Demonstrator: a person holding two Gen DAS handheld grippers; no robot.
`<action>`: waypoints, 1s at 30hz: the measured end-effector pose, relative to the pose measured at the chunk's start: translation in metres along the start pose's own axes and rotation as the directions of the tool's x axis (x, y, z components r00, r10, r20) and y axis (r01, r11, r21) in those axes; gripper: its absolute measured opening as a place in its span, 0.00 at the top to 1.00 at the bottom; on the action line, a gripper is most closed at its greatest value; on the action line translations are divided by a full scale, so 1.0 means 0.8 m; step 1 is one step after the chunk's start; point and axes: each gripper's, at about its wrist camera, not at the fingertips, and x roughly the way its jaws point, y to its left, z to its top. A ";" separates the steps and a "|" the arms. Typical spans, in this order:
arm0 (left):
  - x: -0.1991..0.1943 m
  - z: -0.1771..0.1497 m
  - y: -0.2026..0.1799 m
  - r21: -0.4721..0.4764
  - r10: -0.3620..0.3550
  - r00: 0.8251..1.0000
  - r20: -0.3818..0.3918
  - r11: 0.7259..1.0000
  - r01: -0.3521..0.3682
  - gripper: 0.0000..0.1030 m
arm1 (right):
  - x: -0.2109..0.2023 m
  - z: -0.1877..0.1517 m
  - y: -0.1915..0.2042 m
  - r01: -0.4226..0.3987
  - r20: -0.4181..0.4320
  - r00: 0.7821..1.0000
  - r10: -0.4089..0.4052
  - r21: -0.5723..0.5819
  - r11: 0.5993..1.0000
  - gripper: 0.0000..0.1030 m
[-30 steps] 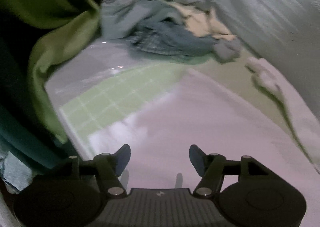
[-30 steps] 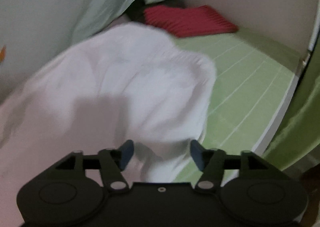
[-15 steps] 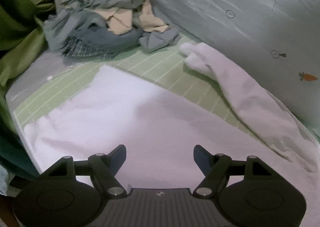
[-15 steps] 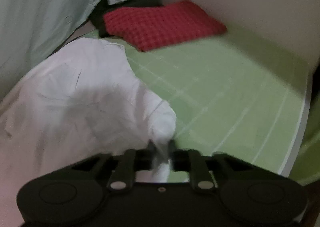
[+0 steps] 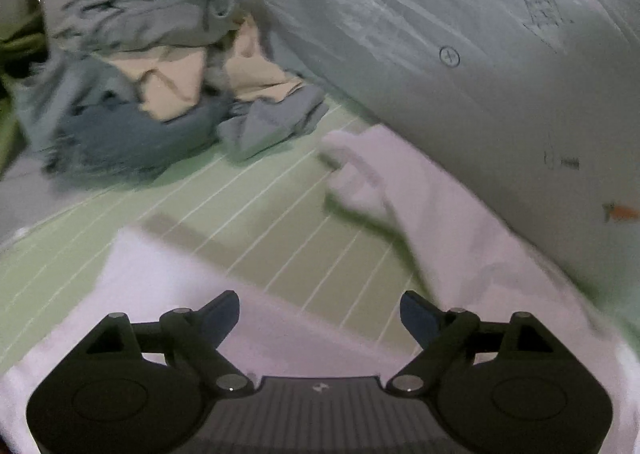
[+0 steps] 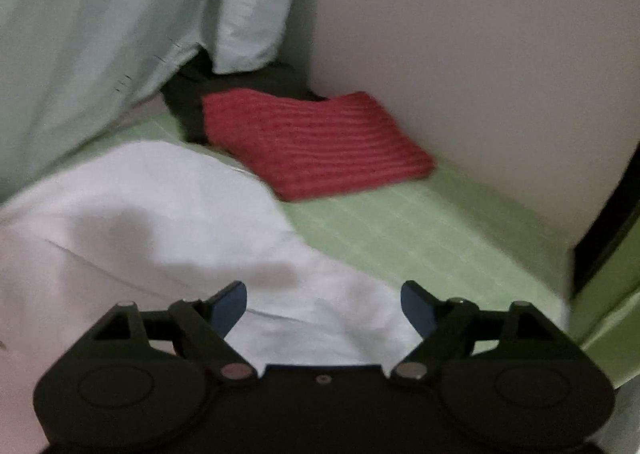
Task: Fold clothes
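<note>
A white garment (image 5: 168, 286) lies spread on the green lined bed sheet (image 5: 272, 221), one sleeve (image 5: 400, 189) stretching up toward the quilt. My left gripper (image 5: 320, 316) hovers over its near part, jaws opening wide, nothing between the pads. In the right wrist view the same white garment (image 6: 160, 221) lies rumpled on the sheet (image 6: 420, 238). My right gripper (image 6: 324, 306) is over its edge, jaws opening, pads apart from the cloth.
A heap of grey, blue and beige clothes (image 5: 160, 85) sits at the back left. A pale quilt with carrot prints (image 5: 460, 33) runs along the far side. A folded red knit (image 6: 316, 141) over dark cloth lies by the wall (image 6: 460, 53).
The right gripper pinched the white garment's edge half a second ago and has let it go. Both views have swung across the bed, and the left jaws stand wider.
</note>
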 end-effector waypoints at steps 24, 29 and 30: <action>0.102 0.047 -0.050 -0.234 -0.202 0.978 -0.051 0.954 0.185 0.97 | 0.010 0.013 0.085 -0.032 -0.075 0.997 0.027 -0.065 0.997 0.17; 0.023 -0.011 -0.020 -0.182 -0.181 0.977 -0.112 0.970 0.159 0.96 | 0.001 -0.002 0.075 -0.068 -0.078 0.995 0.064 -0.045 0.997 0.17; 0.016 -0.027 -0.013 -0.183 -0.171 0.975 -0.144 0.973 0.144 0.96 | 0.000 -0.007 0.073 -0.073 -0.085 0.994 0.069 -0.042 0.996 0.17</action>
